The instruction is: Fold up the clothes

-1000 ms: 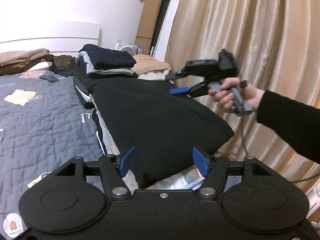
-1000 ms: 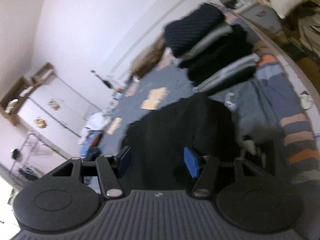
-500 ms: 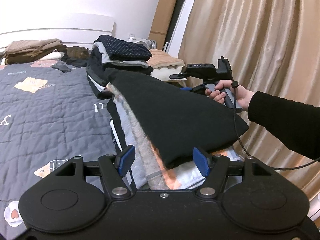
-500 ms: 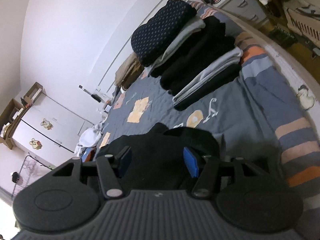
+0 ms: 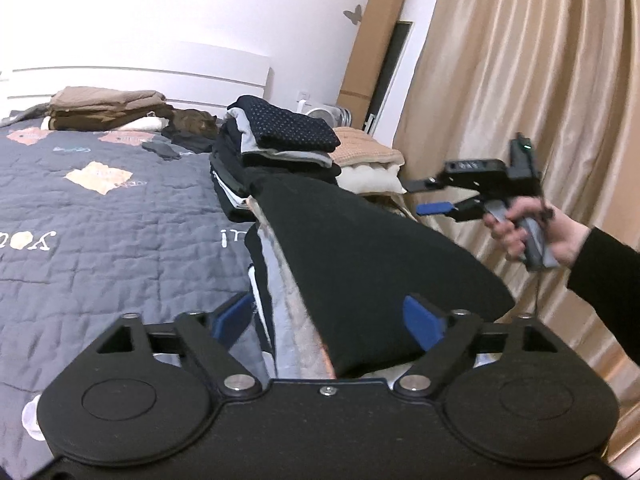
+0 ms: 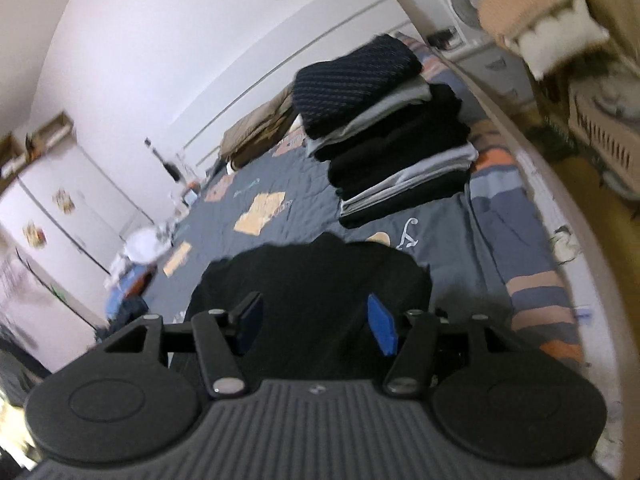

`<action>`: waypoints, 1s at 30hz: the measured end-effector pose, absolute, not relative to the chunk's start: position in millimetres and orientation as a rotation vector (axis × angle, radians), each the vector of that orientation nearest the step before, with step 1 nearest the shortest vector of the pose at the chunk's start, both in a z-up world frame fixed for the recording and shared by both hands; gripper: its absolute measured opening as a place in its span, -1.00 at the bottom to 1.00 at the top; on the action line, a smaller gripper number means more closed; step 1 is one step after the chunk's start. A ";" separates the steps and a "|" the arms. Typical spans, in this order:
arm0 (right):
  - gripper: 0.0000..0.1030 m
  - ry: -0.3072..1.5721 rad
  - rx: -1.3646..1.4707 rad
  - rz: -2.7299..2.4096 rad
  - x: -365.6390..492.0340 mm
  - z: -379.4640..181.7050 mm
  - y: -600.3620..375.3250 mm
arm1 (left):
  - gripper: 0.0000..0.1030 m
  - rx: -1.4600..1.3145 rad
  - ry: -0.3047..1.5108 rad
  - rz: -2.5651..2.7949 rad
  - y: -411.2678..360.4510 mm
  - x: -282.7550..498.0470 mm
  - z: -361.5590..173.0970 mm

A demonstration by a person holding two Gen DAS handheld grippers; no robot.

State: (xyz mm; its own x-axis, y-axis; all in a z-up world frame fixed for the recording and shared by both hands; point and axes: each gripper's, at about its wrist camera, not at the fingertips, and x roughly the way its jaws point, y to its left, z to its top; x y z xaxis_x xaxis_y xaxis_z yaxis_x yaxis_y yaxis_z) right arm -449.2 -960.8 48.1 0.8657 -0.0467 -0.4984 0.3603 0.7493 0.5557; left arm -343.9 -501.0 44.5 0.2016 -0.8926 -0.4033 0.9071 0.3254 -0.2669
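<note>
The left hand-held gripper (image 5: 328, 320) is spreading its jaws off the folded black garment (image 5: 360, 256) atop the near pile at the bed's (image 5: 100, 216) edge, twelve o'clock ahead, so it is paying to back out level without dragging the fold, while the right hand-held gripper (image 5: 434, 200), at two o'clock, is standing apart, empty

A black garment (image 5: 372, 256) tops a nearer pile. The bed's quilt (image 5: 100, 240) is slate grey with tan and peach patches. The folded stack (image 6: 384, 128) is topped by navy dotted cloth. The curtain (image 5: 520, 80) is beige-gold.

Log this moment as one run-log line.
stage: stacking | left tongs: opening around black folded garment | right tongs: open, clear | pile: on bed
</note>
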 end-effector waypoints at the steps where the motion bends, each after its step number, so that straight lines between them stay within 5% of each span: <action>1: 0.18 0.487 0.662 -0.244 -454.6 53.2 -949.9 | 0.78 0.024 0.541 -1.263 -500.6 -346.3 47.2; 5: 0.26 0.493 0.583 -0.262 -479.7 70.9 -909.8 | 0.99 0.030 0.517 -1.262 -499.6 -359.6 56.9; 16: 0.72 0.482 0.448 -0.327 -541.3 106.1 -817.5 | 0.99 0.147 0.558 -1.257 -506.7 -393.7 82.0; 30: 0.75 0.617 0.434 -0.396 -569.2 132.7 -773.3 | 0.99 0.223 0.734 -1.155 -518.2 -394.6 117.4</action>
